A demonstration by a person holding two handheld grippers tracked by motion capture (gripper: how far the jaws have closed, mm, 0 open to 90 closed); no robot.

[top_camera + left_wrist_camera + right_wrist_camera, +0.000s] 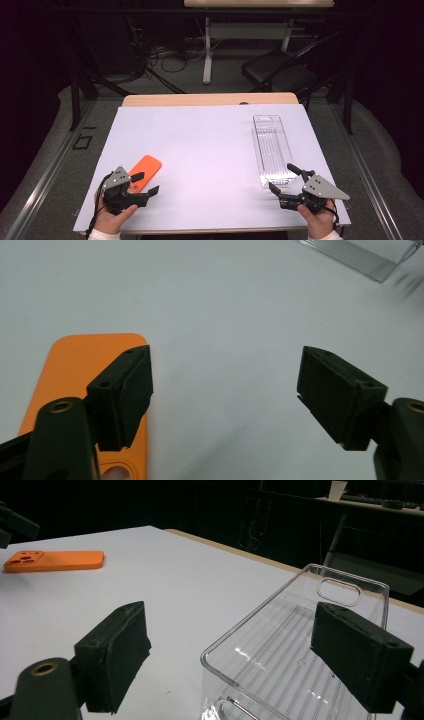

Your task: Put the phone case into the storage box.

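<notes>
I take the tray as my landmark: it lies on the table, toward the right edge. The phone case lies flat well to its left (nearer my side). My right gripper sits at the tray's near end; my left gripper is over the case's near end.

Orange phone case lies flat on the white table top, near-left, angled, camera cutouts at its near end. Clear plastic tray lies flat at right, long axis running away, empty.
</notes>
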